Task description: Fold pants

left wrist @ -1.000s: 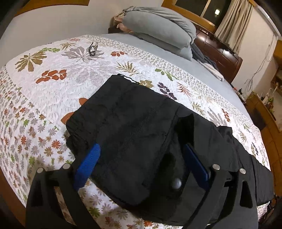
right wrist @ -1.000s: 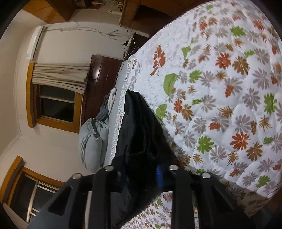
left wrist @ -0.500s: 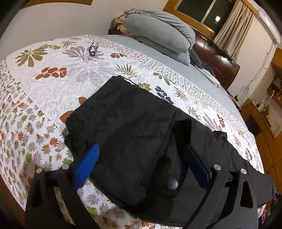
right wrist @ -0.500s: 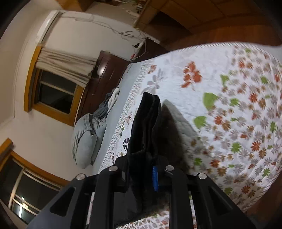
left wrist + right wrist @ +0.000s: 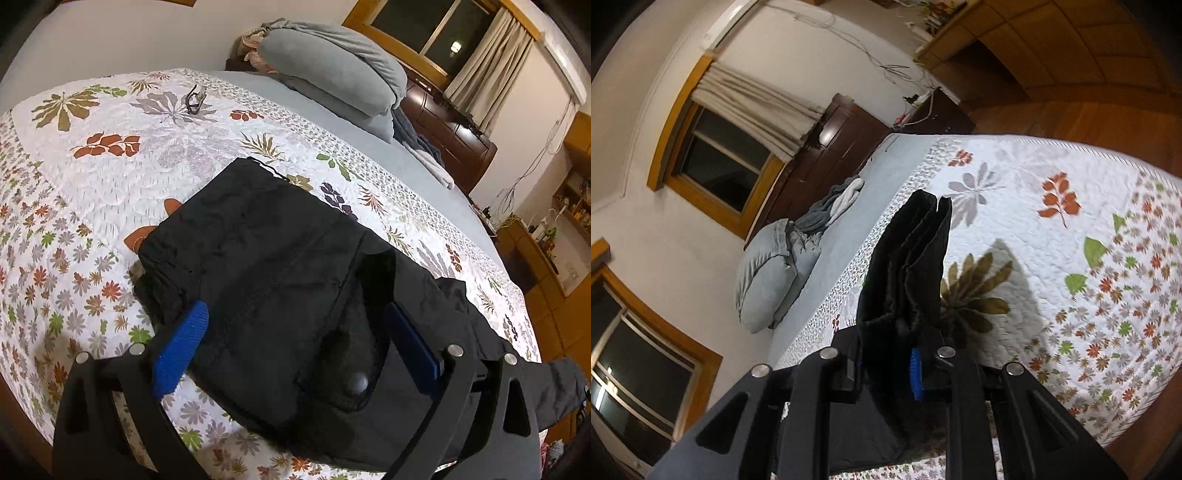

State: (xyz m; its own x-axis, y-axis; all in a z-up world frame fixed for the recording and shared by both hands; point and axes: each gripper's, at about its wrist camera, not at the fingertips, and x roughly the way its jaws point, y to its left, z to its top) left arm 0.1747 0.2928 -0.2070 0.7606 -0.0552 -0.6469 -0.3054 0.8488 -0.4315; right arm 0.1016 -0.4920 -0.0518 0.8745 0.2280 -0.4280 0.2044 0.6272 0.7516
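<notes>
Black pants [image 5: 269,266] lie on the floral quilt [image 5: 92,177], waist end toward me, legs trailing off to the right. My left gripper [image 5: 295,332] is open, its blue fingertips [image 5: 184,336] straddling the waist part just above the cloth, a round button between them. My right gripper [image 5: 890,365] is shut on the bunched leg ends of the pants [image 5: 908,266] and holds them lifted above the quilt [image 5: 1071,258], the folded layers standing up past the jaws.
Grey pillows [image 5: 332,77] and bundled clothes lie at the head of the bed against a dark wooden headboard [image 5: 450,129]. Eyeglasses [image 5: 194,98] rest on the quilt at the far left. A wooden floor [image 5: 1108,118] lies past the bed's edge.
My right gripper has lifted the leg ends up off the quilt and swung. The left gripper has stayed open over the waist, drifting slightly.
</notes>
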